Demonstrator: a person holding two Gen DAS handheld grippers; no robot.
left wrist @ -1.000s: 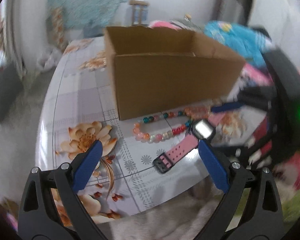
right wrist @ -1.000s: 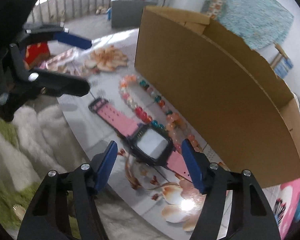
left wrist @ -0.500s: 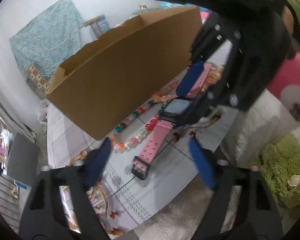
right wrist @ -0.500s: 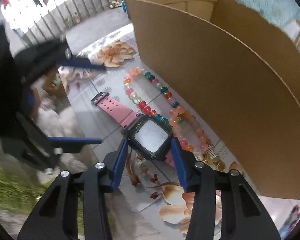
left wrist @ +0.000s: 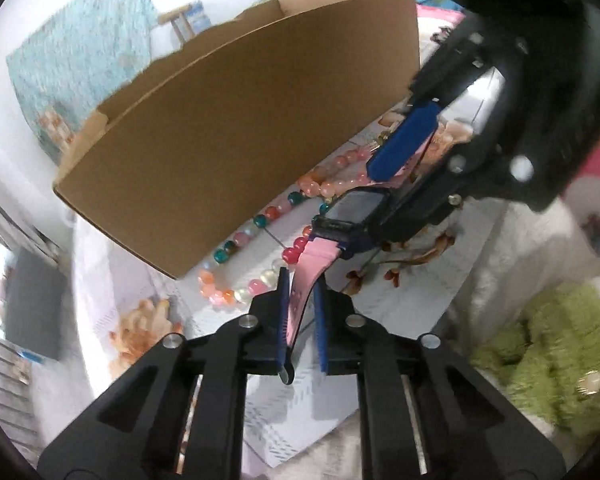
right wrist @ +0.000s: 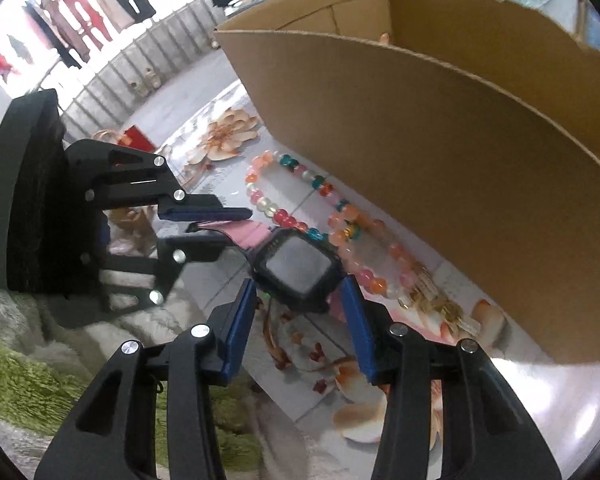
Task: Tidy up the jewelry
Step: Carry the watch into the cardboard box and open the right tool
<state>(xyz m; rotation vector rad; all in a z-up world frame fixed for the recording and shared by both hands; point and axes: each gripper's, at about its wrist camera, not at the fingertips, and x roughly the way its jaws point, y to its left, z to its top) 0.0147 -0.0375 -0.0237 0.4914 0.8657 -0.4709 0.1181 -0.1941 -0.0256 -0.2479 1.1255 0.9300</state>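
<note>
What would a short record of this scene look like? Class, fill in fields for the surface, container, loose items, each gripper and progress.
surface: floral table
container: open cardboard box, standing on the table behind the jewelry
loose items: bead necklace lying between box and watch
left gripper: just closed on the pink strap
right gripper: clamped on the sides of the watch
progress: watch gripped at both ends, not yet in the box

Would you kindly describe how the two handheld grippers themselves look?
Both match: the left gripper and right gripper have matte black frames with triangular cut-outs, silver screw heads at the joints, and flat blue pads lining their fingers. No cables, markings or sleeves show.
</note>
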